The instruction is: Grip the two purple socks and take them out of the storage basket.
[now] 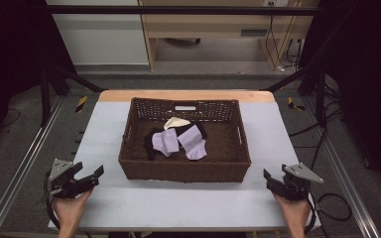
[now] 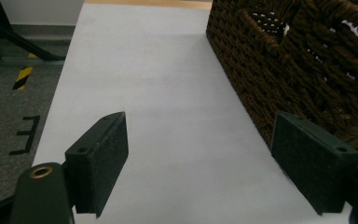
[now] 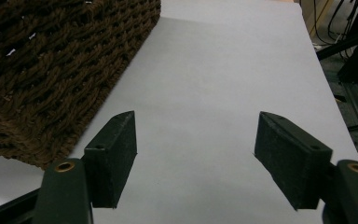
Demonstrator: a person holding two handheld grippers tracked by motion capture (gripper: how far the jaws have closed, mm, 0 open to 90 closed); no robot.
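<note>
Both grippers, left (image 1: 87, 179) and right (image 1: 276, 184), are resting with jaws apart at the lower corners, flanking the basket (image 1: 184, 170) of socks (image 1: 192, 141) at frame centre.

Both grippers, left gripper (image 1: 87, 177) and right gripper (image 1: 273, 182), are black, topped by grey three-cornered plates, brass-ringed screw holes near flat rectangular pads, black cables trailing toward 6 o'clock.

A dark brown woven basket (image 1: 184, 166) sits square in the middle of my worktop (image 1: 178, 203), upright, with slot handles cut in its walls. Inside it lie a few small cloth pieces in a loose heap: two lilac ones (image 1: 181, 141) on top, a black one (image 1: 151, 141) beneath, and a cream one (image 1: 175, 122) towards the far wall.
</note>
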